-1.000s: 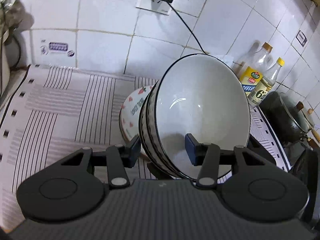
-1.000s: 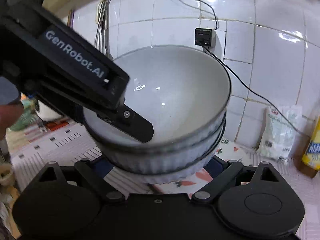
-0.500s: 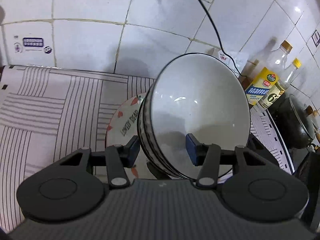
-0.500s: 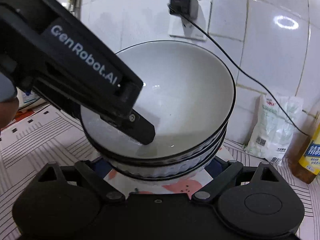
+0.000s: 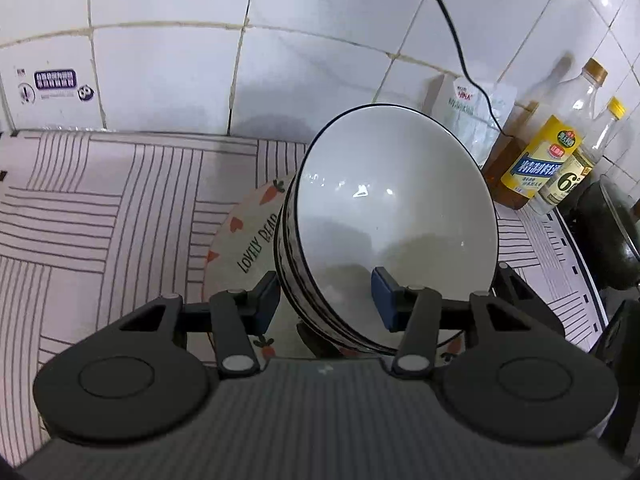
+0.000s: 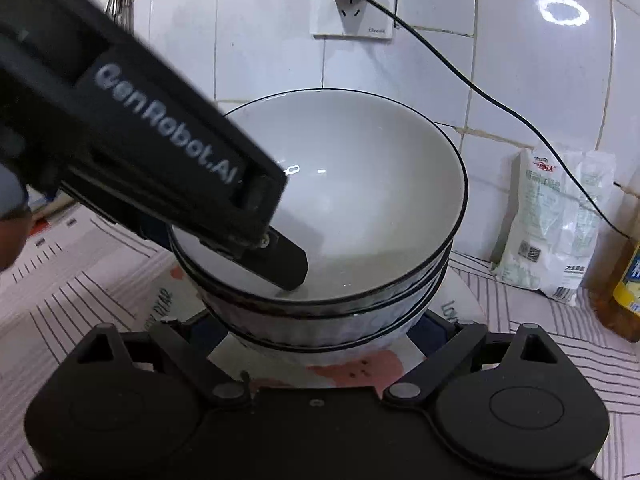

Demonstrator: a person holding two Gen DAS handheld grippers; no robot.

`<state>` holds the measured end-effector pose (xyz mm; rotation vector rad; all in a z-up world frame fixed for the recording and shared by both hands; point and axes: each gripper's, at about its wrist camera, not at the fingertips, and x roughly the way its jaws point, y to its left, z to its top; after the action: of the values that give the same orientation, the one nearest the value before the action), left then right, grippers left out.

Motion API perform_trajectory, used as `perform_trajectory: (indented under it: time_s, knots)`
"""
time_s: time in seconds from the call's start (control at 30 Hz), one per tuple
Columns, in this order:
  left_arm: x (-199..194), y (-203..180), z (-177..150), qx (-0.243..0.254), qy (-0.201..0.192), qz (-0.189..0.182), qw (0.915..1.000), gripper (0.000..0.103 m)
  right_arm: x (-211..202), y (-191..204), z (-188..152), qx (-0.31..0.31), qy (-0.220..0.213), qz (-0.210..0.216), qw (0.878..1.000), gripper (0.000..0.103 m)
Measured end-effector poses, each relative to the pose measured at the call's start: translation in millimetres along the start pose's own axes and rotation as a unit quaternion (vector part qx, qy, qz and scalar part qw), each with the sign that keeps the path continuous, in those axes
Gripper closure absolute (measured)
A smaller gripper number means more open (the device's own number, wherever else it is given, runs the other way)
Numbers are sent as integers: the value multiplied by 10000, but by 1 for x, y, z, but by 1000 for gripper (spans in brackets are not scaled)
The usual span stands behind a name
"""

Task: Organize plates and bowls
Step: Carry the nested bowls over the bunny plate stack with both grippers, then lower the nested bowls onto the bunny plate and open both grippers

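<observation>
Tiled wall (image 5: 168, 80) close behind everything; socket (image 6: 352, 4) on it, black cable (image 6: 500, 108) trailing down to my right. Striped cloth (image 5: 100, 208) covers the worktop, bare and open on my left side. Right side crowded: dark pot (image 5: 612, 236) at the edge, two bottles (image 5: 548, 152) and a white packet (image 6: 560, 220) against the wall.

Stack of bowls (image 5: 392, 216) sits over the carrot-print plate (image 5: 248, 240), mid-worktop, near the wall. My left tongs (image 5: 326, 298) clenched on the stack's near rim, one finger inside the top bowl, one outside. My right tongs (image 6: 316, 332) straddle the stack's base; fingers mostly hidden, cannot tell whether they press.
</observation>
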<state>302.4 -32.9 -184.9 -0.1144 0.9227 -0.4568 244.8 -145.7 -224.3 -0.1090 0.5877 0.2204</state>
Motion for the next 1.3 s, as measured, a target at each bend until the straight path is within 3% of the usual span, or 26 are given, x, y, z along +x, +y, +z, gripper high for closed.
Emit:
perform_trajectory:
  time_s: [0.4, 0.6, 0.73, 0.83, 0.93, 1.1, 1.3]
  knots:
    - [-2, -15, -7, 3, -259, 325, 9991, 55, -3, -3, -8, 339, 7, -84, 9994, 6]
    - [-1, -14, -3, -120, -177, 379, 9991, 55, 0, 0, -8, 460, 200, -343, 9982, 5]
    - [1, -11, -2, -241, -135, 351, 9990, 54, -8, 6, -13, 324, 337, -242, 9986, 3]
    - [3, -11, 1, -238, -45, 343, 9991, 54, -23, 12, -16, 325, 157, -472, 9982, 3]
    - [3, -10, 4, -289, 23, 347, 9990, 52, -35, 11, -14, 538, 65, -378, 9978, 3]
    - [-15, -15, 5, -21, -104, 475, 9988, 44, -55, 6, -11, 885, 114, -372, 9953, 4]
    - [-55, -21, -6, 249, -392, 534, 9975, 39, -82, -2, -5, 1165, -27, -761, 9903, 4]
